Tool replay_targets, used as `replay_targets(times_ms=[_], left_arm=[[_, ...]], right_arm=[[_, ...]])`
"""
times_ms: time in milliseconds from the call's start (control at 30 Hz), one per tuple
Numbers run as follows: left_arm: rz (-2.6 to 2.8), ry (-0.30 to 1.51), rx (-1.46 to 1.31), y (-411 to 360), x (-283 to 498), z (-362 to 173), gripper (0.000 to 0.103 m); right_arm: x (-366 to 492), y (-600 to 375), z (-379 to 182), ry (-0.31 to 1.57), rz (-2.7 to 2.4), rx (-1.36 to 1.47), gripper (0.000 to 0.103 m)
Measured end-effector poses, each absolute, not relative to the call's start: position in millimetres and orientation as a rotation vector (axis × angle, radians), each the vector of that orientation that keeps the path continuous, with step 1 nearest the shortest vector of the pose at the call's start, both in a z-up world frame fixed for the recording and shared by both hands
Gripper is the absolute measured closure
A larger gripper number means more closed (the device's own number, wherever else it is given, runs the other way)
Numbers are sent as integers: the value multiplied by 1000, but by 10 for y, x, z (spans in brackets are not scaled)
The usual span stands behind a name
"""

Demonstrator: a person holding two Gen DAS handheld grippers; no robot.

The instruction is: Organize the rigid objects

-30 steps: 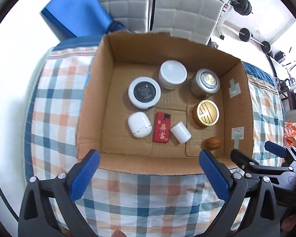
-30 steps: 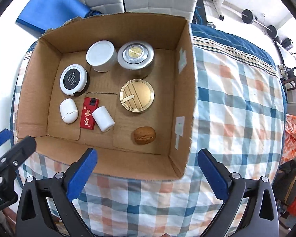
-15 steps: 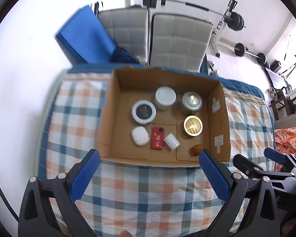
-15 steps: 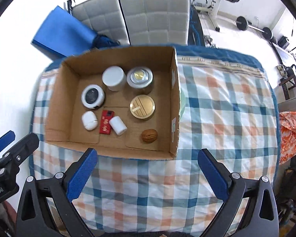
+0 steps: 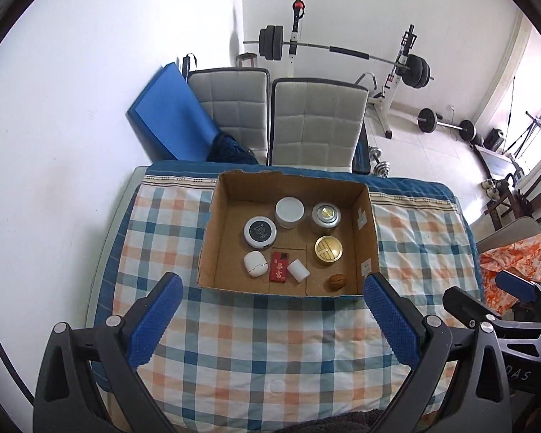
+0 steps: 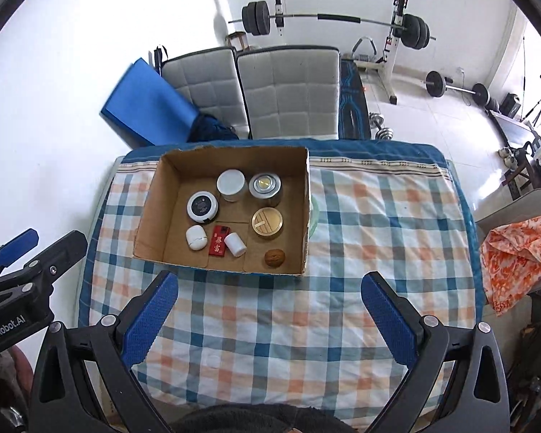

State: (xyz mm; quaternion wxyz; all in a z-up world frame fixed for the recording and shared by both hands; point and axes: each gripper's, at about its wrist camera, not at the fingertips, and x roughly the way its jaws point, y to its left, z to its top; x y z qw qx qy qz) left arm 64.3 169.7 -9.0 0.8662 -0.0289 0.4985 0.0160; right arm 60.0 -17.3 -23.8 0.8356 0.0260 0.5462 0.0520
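An open cardboard box (image 5: 212, 241) (image 6: 151, 213) stands on the plaid-covered table. It holds a white round jar (image 5: 289, 211), a silver tin (image 5: 325, 217), a gold tin (image 5: 328, 249), a black-topped round case (image 5: 260, 231), a white egg-shaped case (image 5: 255, 263), a red pack (image 5: 278, 271), a small white cylinder (image 5: 298, 270) and a walnut (image 5: 337, 282) (image 6: 274, 256). My left gripper (image 5: 270, 317) is open and empty, high above the table's near side. My right gripper (image 6: 267, 314) is open and empty, to the right of the left one.
The plaid cloth (image 6: 342, 288) covers the table. Two grey padded chairs (image 5: 317, 122) stand behind it, with a blue mat (image 5: 169, 122) against the wall. Barbell racks (image 6: 342, 21) stand further back. An orange cloth (image 6: 515, 252) lies at the right.
Both grippers have pulled up and back from the box, which now looks much smaller. The whole table and the room behind have come into view. Both stay open.
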Motion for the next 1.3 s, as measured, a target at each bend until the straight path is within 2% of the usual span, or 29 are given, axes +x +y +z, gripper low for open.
replay_targets(times_ms=[333,1300], left_arm=[[20,1034,-59,1653,453,43,0],[40,991,-37,1557,320,194,0]], right_arm=[[355,-255,92,1097,84,50,0],[277,-413,133,1070,8,44,0]])
